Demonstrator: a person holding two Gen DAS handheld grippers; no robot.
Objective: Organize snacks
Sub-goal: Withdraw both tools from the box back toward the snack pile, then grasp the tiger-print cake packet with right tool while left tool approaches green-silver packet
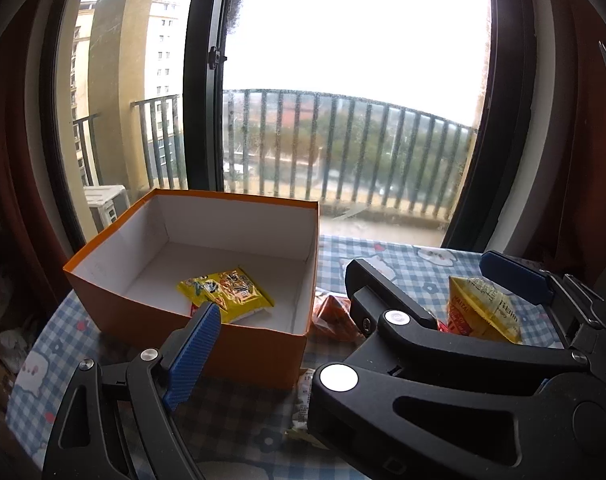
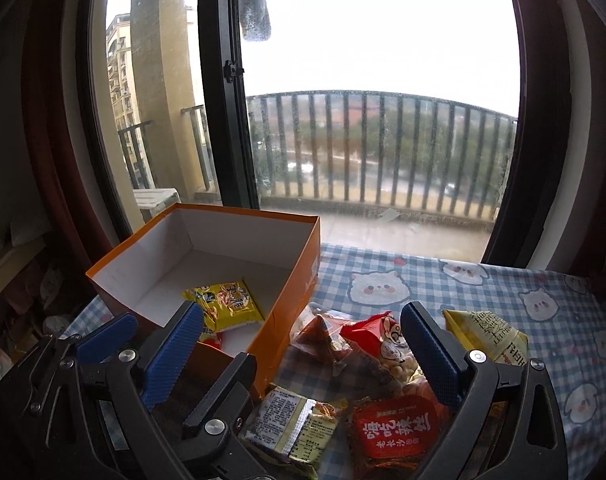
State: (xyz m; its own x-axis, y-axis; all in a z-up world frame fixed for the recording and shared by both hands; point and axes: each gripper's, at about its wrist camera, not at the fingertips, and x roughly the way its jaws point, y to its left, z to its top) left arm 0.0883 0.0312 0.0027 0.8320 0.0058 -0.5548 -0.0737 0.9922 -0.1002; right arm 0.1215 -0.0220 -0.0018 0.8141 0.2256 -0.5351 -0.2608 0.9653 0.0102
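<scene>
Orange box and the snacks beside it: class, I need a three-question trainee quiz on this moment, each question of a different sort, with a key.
1. True or false: the orange box is empty.
2. Multiple choice: where does the red packet with white lettering lie? A in the box; B on the checked tablecloth; C between closed jaws.
3. Fill in: the packet lying inside the box is mainly ____ in colour.

Key
1. False: a yellow packet lies on its floor.
2. B. The right gripper is open and holds nothing, as is the left gripper.
3. Yellow.
</scene>
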